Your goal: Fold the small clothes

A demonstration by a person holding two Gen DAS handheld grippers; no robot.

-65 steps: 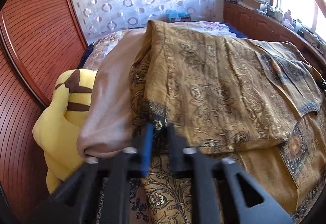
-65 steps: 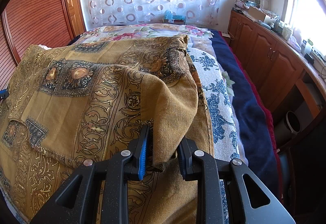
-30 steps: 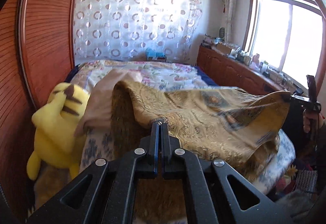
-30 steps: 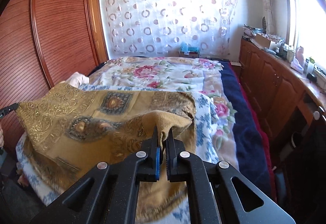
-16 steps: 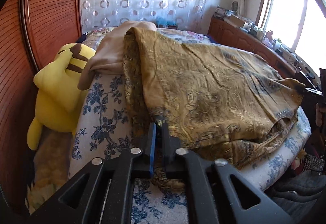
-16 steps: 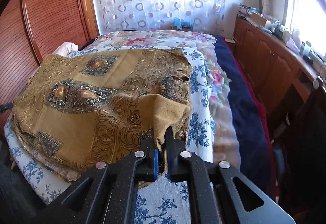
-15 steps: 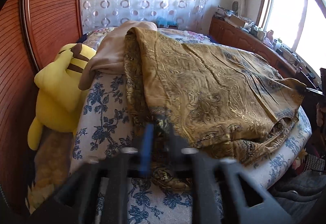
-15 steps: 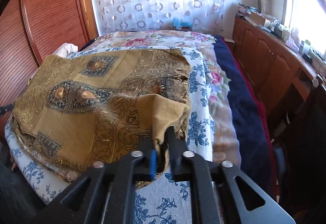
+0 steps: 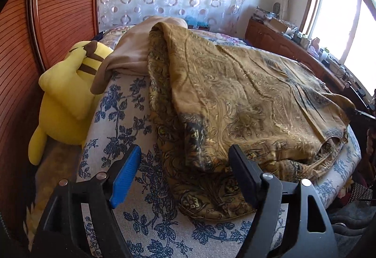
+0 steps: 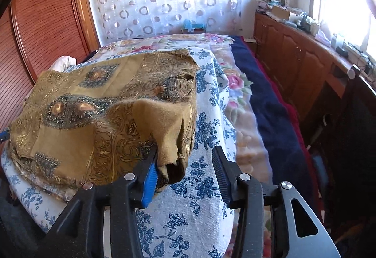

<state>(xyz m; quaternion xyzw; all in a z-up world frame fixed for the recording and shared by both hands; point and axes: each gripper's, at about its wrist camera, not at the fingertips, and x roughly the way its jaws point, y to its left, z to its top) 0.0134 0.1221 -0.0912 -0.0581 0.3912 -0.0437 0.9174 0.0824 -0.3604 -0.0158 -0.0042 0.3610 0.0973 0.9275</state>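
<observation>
The left gripper [image 9: 185, 172] and right gripper [image 10: 185, 170] are seen with jaws spread, just opened, gripping nothing. The gold patterned garment [image 9: 246, 103] is laid folded at the near edge of the blue-flowered bed cover [image 9: 122, 121].

A bed [image 10: 265, 117] fills the room, and across its near end lies a white cover printed with blue flowers [image 9: 117, 117]. Directly on that cover rests a mustard-gold patterned garment [image 9: 246, 98], folded over on itself, with a plain beige cloth [image 9: 131, 53] bunched beside its far left edge. Beyond the cover lies a pink floral blanket [image 10: 237, 84] (a dark navy one [image 10: 270, 103] runs along the bed's right side), and a yellow plush toy [image 9: 63, 98] leans against the left edge.
</observation>
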